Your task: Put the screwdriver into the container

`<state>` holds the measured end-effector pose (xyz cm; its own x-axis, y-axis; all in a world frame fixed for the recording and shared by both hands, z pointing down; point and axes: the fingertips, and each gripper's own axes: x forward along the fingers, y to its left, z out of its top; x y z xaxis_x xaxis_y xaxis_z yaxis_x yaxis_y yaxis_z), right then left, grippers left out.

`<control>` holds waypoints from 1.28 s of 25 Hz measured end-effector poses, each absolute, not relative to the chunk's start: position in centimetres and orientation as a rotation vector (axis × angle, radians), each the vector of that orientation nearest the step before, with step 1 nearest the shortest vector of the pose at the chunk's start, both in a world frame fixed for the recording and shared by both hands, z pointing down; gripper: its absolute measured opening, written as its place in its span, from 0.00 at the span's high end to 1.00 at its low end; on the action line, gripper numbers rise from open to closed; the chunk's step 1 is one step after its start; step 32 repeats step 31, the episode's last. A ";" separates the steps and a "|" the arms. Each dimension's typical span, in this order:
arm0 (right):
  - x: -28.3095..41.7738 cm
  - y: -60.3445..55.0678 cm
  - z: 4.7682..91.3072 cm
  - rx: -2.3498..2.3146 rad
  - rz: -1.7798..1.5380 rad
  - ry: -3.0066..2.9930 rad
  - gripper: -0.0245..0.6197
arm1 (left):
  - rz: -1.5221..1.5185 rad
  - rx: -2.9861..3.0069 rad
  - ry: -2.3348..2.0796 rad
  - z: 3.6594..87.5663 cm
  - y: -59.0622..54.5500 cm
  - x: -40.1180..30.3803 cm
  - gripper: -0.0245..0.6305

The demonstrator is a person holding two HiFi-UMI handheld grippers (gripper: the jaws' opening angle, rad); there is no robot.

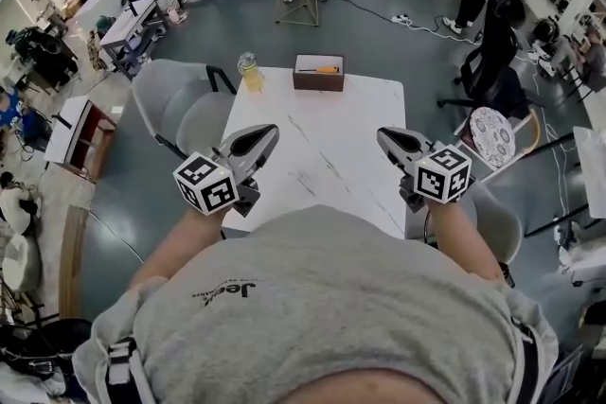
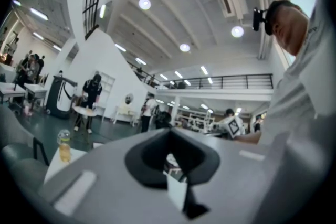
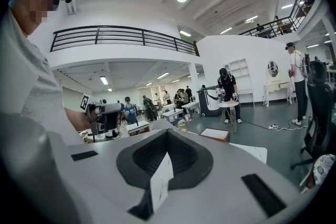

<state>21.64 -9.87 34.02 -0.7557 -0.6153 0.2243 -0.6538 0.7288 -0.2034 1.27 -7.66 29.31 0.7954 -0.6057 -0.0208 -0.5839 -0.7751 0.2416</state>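
While the person holds both tools up close to the body over the near edge of the white table [image 1: 322,156], the screwdriver [image 1: 319,69], orange handle, lies across the open top of the brown box container [image 1: 318,84] at the table's far edge, well apart from both grippers. Left gripper [image 1: 273,131] is raised over the near left part of the table, jaws pressed together at the tip with nothing between them; its own view [image 2: 169,131] shows the same, dark pads meeting at a point. Right gripper [image 1: 382,133] sits over the near right side, jaws likewise pressed together and empty, confirmed in its own view [image 3: 167,132]. A plastic bottle [image 1: 250,71] of yellow liquid stands upright on the far left corner, just beside the container but not touching it. Grey chair [image 1: 170,104] is left of the table. Other people stand around in the background hall.
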 end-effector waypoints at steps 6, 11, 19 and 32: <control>18.7 -10.1 33.1 1.116 0.440 -2.815 0.95 | -0.157 2.804 -0.875 28.8 -7.6 -2.1 0.96; 15.7 -10.4 33.8 1.140 0.406 -2.777 0.95 | -0.193 2.812 -0.846 29.3 -7.7 -5.0 0.96; 13.6 -10.9 34.0 1.135 0.375 -2.745 0.95 | -0.225 2.784 -0.839 30.3 -8.7 -6.6 0.96; 14.5 -12.7 33.7 1.146 0.369 -2.724 0.95 | -0.247 2.781 -0.835 29.8 -10.2 -6.5 0.96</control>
